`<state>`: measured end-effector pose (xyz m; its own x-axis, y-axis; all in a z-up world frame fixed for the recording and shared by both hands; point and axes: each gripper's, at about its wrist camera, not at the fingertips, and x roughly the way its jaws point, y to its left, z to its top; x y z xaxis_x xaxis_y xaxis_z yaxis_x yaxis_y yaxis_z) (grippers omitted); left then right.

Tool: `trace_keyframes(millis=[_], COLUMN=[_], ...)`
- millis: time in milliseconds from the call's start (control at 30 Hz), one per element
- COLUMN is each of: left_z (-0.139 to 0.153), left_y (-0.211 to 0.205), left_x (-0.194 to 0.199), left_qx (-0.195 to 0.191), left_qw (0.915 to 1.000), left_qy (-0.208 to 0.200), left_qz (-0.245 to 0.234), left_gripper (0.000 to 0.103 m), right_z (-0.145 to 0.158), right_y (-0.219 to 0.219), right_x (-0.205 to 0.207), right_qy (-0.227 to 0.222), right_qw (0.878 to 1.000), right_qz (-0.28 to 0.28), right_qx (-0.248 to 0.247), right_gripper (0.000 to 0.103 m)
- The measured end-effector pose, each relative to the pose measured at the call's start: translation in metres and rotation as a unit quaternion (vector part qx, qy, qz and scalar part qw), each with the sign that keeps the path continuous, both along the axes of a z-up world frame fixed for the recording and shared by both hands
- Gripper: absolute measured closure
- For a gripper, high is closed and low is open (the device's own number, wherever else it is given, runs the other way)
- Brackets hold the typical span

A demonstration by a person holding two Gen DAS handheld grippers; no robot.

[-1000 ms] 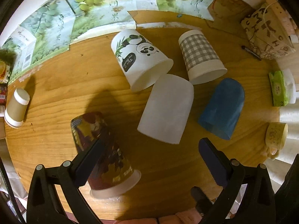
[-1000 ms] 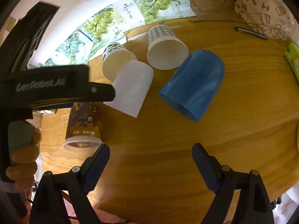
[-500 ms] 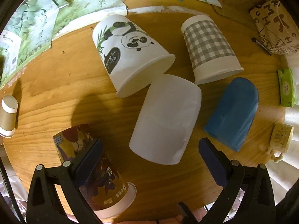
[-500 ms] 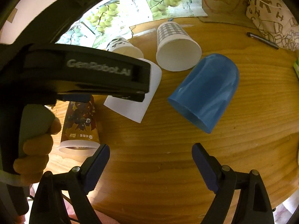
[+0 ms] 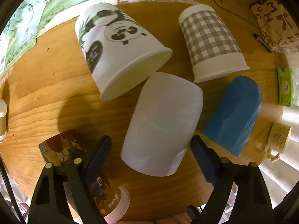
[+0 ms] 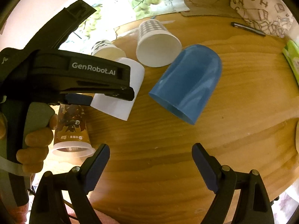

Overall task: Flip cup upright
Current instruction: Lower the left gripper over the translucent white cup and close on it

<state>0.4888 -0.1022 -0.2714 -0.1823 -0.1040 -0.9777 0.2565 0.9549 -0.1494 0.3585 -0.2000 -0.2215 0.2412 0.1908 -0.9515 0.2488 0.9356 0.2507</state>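
Observation:
Several cups lie on their sides on a round wooden table [image 5: 46, 85]. A plain white cup [image 5: 162, 123] lies in the middle, its open end toward me. My left gripper [image 5: 151, 149] is open, its jaws on either side of the white cup's rim end, not closed on it. Around it lie a panda cup [image 5: 119, 52], a checked cup [image 5: 211, 43], a blue cup [image 5: 237, 115] and a brown patterned cup [image 5: 74, 160]. My right gripper [image 6: 150, 158] is open and empty above bare wood, in front of the blue cup [image 6: 186, 85]. The white cup [image 6: 121, 93] is partly hidden by the left gripper's body.
A patterned bag [image 5: 274, 22] and a pen [image 5: 261, 43] sit at the back right. A green tissue pack [image 5: 285, 87] and a small mug [image 5: 278, 140] are at the right edge. A small bottle [image 5: 2, 119] lies at the left edge. Grape-print paper [image 5: 56, 3] lines the back.
My left gripper has moved forward and down over the table until its jaws flank the white cup. The right gripper has barely moved.

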Motion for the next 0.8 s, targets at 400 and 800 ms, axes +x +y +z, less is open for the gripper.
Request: trace_keyframes(millis=[400,800], left_z=[0.004,0.014], left_y=[-0.012,-0.023], left_x=[0.001,-0.019], left_qx=[-0.004,0.004], left_qw=[0.9997,0.9989], left_qy=[-0.008,-0.030], left_qz=[-0.022,-0.037], left_gripper=[0.025,0.027], right_z=[0.006,0.010], right_y=[-0.008,-0.006], right_x=[-0.018,-0.035], right_qy=[0.000,-0.004], right_qw=[1.000,1.000], right_qz=[-0.022,-0.022], right_qx=[-0.004,0.003], right_gripper=[0.013,0.013])
